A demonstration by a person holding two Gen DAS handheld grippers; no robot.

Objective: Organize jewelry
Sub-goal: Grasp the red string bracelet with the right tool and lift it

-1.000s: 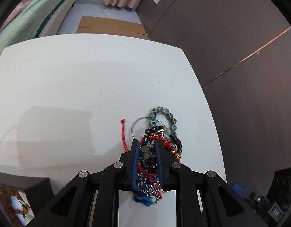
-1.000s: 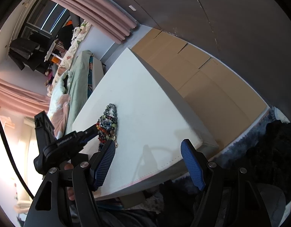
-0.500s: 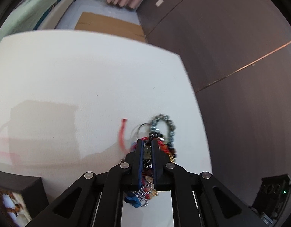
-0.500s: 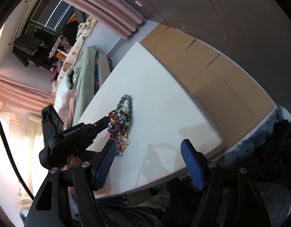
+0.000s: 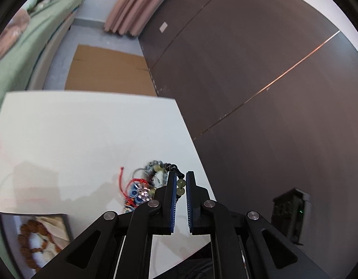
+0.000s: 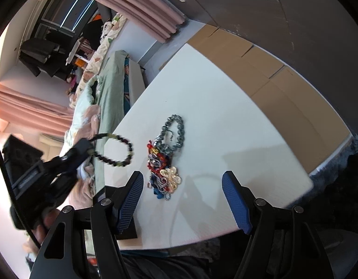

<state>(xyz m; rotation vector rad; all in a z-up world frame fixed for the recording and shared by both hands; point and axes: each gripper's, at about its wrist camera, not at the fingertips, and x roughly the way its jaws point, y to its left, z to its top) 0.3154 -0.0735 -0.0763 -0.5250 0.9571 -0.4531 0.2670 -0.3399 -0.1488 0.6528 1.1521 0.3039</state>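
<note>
Right wrist view: left gripper (image 6: 87, 145) pinches dark beaded bracelet (image 6: 116, 151) clear of pile (image 6: 165, 160); right gripper (image 6: 182, 200) wide, empty. Carry level toward box (image 5: 32, 239), avoid swinging.

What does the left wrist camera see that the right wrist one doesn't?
Only the left wrist view shows the box with brown beads inside. Only the right wrist view shows the whole dark bracelet hanging clear of the table, and the open right gripper. Both show the jewelry pile and the left gripper shut on that bracelet.
</note>
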